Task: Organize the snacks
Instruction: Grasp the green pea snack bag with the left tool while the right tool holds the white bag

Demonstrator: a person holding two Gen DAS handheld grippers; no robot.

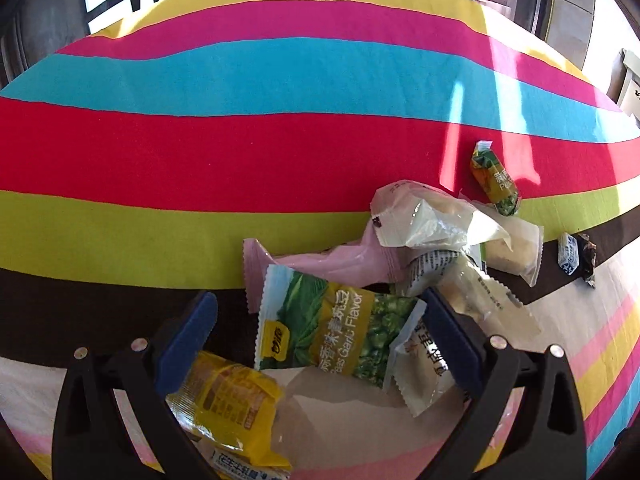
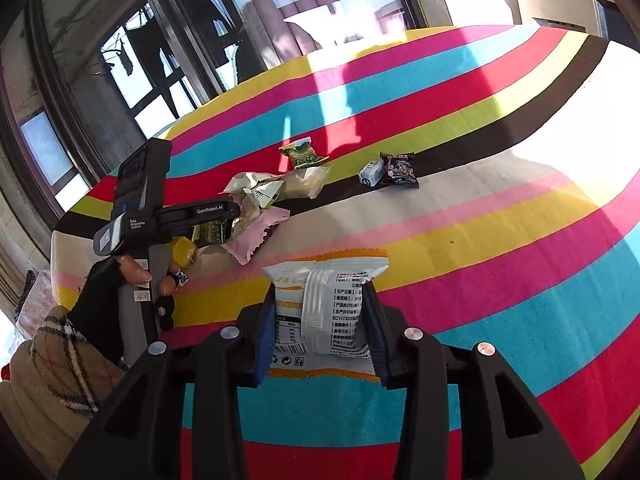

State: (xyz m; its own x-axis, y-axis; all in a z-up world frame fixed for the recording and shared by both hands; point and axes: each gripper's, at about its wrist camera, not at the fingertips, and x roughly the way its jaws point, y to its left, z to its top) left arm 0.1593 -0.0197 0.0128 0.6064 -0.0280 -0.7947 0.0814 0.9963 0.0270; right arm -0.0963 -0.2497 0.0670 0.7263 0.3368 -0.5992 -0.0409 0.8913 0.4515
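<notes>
My left gripper [image 1: 318, 312] is open, its jaws on either side of a green garlic pea packet [image 1: 340, 332] that lies in a pile of snacks on the striped cloth. A yellow packet [image 1: 228, 400] lies by the left finger, a pink packet [image 1: 316, 264] and clear packets [image 1: 432, 216] behind. My right gripper [image 2: 320, 316] is shut on a white and orange snack packet [image 2: 324, 308] and holds it above the cloth. The left gripper body [image 2: 176, 216] shows in the right wrist view over the pile [image 2: 256, 200].
A small green packet [image 1: 496, 178] lies apart on the red stripe, also in the right wrist view [image 2: 302, 154]. A blue-white candy [image 1: 568, 258] and a dark packet [image 2: 400, 170] lie to the right. Windows stand beyond the table's far edge, a white appliance [image 2: 560, 0] far right.
</notes>
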